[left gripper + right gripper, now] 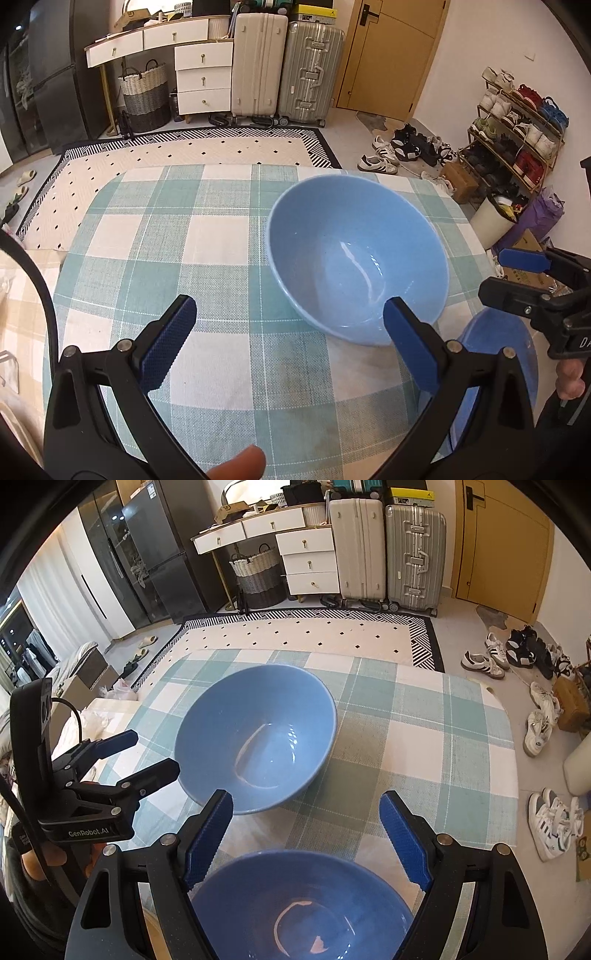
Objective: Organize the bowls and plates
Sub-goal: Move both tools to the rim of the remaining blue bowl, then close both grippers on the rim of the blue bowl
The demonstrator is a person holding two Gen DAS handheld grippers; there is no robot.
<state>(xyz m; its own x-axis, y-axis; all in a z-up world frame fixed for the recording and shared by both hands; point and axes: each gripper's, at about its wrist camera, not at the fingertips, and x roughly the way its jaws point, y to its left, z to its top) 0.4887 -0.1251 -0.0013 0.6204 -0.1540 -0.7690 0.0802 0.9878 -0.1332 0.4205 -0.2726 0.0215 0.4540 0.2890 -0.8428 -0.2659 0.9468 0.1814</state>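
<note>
**Two blue bowls waiting, both grippers wide and empty**

While both tools hang over the table, nothing is gripped yet.

Left wrist view: left gripper (290, 341) spread wide, nothing between its blue ribbed pads. Far glossy light-blue ceramic bowl (356, 258) sits upright on the teal-and-white checked tablecloth (207, 240); the gripper's right finger overlaps its near rim in view, contact unclear. Second blue bowl (517, 339) peeks in at lower right, mostly hidden. Right gripper (517, 280) enters from the right edge, jaws apart.

Right wrist view: right gripper (306, 834) wide, empty, hovering above the near bowl (303, 904), its rim just below the pads. Far bowl (255, 734) stands apart beyond it, left gripper beside its left rim.

Likely step: nest one bowl into the other. Straddle the rim wall with one pad inside, one outside, clamp firmly since glaze looks slippery, lift level, lower centred to avoid chipping.
</note>
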